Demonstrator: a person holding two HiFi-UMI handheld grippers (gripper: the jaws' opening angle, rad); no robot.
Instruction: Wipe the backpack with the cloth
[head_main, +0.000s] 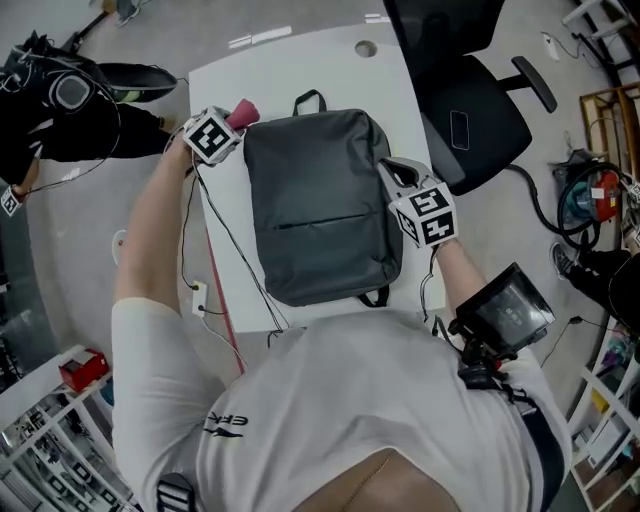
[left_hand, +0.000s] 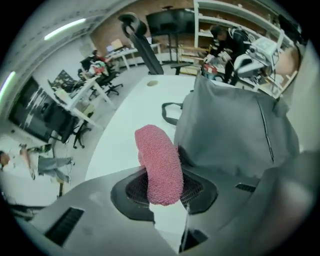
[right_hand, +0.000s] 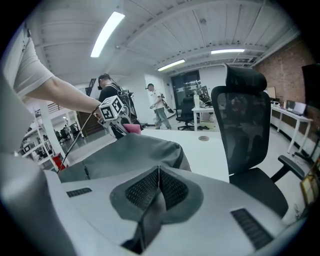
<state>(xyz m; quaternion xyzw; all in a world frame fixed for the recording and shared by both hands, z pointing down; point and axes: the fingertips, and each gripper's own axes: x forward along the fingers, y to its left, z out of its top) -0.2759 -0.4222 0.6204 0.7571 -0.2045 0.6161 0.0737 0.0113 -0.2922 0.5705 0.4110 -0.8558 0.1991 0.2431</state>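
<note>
Head view: left gripper (head_main: 233, 122) fingers clamp the cloth (head_main: 245, 110), right gripper (head_main: 391, 169) fingers pinch the backpack (head_main: 320, 205) edge.

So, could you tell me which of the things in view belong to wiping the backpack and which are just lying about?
In the job: backpack; pink cloth, held in the left gripper's jaws; right gripper, jaws shut on the backpack's edge; white table under it.

Lying about: black office chair; red box, lower left; coiled cables on the floor.
</note>
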